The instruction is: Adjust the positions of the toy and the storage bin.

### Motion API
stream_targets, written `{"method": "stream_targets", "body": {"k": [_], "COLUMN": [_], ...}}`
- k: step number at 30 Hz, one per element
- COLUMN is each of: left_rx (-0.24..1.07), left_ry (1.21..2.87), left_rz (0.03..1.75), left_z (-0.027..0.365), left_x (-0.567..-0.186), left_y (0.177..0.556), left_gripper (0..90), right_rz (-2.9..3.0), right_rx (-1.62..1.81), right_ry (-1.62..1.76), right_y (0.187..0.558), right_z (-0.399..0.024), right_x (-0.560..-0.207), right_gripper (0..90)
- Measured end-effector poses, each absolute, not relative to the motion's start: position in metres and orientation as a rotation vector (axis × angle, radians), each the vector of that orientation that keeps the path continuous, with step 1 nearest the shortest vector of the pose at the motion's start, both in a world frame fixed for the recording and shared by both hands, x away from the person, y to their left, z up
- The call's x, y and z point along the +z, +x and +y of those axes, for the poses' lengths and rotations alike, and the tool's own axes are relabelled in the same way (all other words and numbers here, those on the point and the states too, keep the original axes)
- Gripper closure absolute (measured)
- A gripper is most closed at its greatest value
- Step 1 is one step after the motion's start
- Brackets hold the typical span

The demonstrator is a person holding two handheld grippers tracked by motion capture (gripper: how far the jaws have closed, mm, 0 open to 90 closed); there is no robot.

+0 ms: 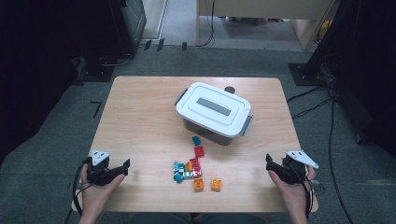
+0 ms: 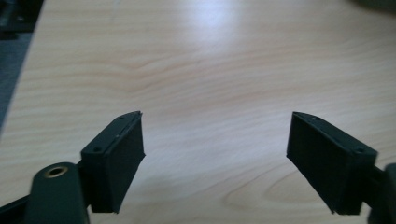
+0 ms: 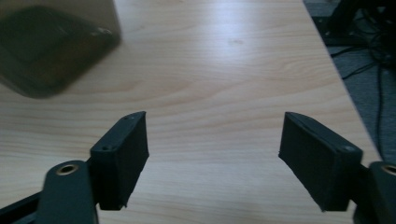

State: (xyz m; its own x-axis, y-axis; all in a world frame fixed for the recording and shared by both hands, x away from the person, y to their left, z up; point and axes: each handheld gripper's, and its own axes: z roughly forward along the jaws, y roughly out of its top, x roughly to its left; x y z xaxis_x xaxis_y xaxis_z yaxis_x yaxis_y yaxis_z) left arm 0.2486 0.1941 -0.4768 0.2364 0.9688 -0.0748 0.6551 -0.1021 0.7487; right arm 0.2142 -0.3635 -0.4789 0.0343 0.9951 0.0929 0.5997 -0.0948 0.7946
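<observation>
Nearest me, both hands sit at the front edge of the bench; left gripper at the front-left corner, jaws wide apart with nothing between them, bare wood ahead in the left gripper view; right gripper at the front-right corner, jaws likewise spread wide and empty, bare bench between them in the right gripper view.

Next out, between the two grippers and a little further in, the loose bricks lie in a scatter; two orange bricks closest to me, a teal-and-red clump behind them, one red brick and a lone teal brick trailing up toward the box; the scatter's long axis runs roughly front to back.

The key relation: the bricks lie inward of both grippers, to the right of my left one and to the left of my right one; both jaw sets point inward toward the pile; I judge the left gripper slightly nearer the teal clump, the right about as near the orange pair; no contact with anything yet.

Farthest, the white lidded box sits mid-bench, skewed, lid on and side latches looking closed; its dark blurred corner shows upper left in the right gripper view; I judge the lid must come off before any brick goes in.
</observation>
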Motion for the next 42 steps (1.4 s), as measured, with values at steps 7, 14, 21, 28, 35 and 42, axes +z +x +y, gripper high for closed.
{"method": "stream_targets", "body": {"k": [7,14,21,28,35,42], "left_rx": [0.648,0.634,0.623,0.6,0.595,0.581], "left_ry": [1.843,1.841,1.834,1.809,1.814,1.794], "left_rz": [1.418,1.389,1.369,1.366,1.342,1.325], "left_z": [0.166,0.148,0.137,0.13,0.122,0.115], "left_x": [-0.457,-0.449,-0.446,-0.453,-0.453,-0.451], "left_y": [0.266,0.284,0.303,0.309,0.31,0.311], "left_gripper": [26.0,28.5,33.6,38.7,40.9,43.5], "right_rz": [1.665,1.691,1.679,1.623,1.5,1.524], "right_rx": [0.99,1.034,1.101,1.089,1.141,1.151], "right_ry": [1.727,1.677,1.668,1.693,1.736,1.756], "right_y": [0.223,0.235,0.248,0.258,0.263,0.273], "right_z": [-0.342,-0.32,-0.309,-0.287,-0.281,-0.276], "right_x": [-0.469,-0.456,-0.448,-0.44,-0.437,-0.444], "right_gripper": [36.3,43.3,48.8,53.1,59.2,73.6]}}
